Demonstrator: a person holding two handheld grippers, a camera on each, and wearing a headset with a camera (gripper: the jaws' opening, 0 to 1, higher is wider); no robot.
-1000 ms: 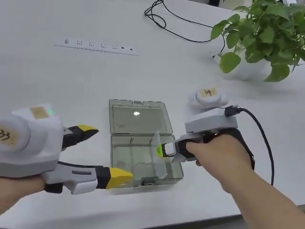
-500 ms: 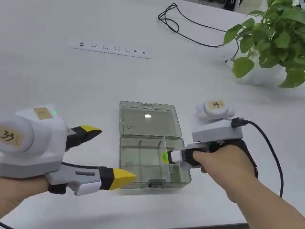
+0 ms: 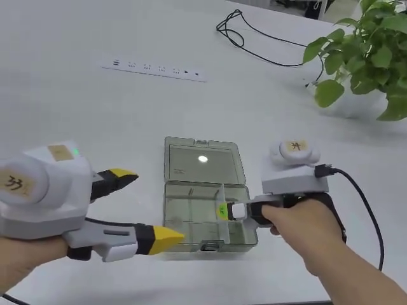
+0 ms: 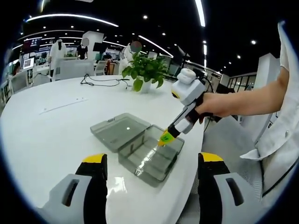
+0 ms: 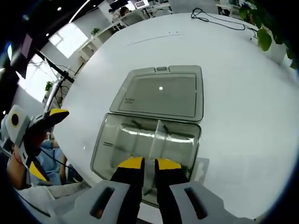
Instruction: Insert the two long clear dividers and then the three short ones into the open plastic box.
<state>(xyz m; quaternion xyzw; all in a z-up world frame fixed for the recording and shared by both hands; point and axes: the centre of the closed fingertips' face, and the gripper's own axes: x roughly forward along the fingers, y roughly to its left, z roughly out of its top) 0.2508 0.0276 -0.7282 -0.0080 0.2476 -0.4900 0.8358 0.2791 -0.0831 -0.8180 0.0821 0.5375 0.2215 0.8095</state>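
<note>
Head view, lower left: the left gripper [image 3: 156, 205] hangs over the bench with its jaws wide apart. Just right of it, the right gripper [image 3: 222, 210] is pinched on a clear divider [image 5: 156, 135], which stands upright in the tray of the open plastic box [image 3: 184, 219] at centre frame. The box's lid [image 3: 203, 159] lies flat behind. Farther back sit a power strip [image 3: 156, 68] and a plant [image 3: 375, 44].

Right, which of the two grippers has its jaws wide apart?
The left gripper, beside the box; the right gripper has its jaws pinched together on a divider inside it.
</note>
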